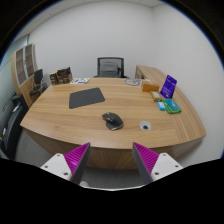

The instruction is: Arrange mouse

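The worktop (60, 120) is light wood with a visible grain. On it lies a dark grey mouse (112, 121) and, further back, a dark grey mat (86, 97). A small white round object (147, 126) has a dark centre. Near the far side stands a purple box (168, 86), with a teal item (170, 105) beside it. The chair (110, 67) beyond is black. The gripper (112, 160) has 2 magenta pads on white fingers (66, 163). The walls are white.
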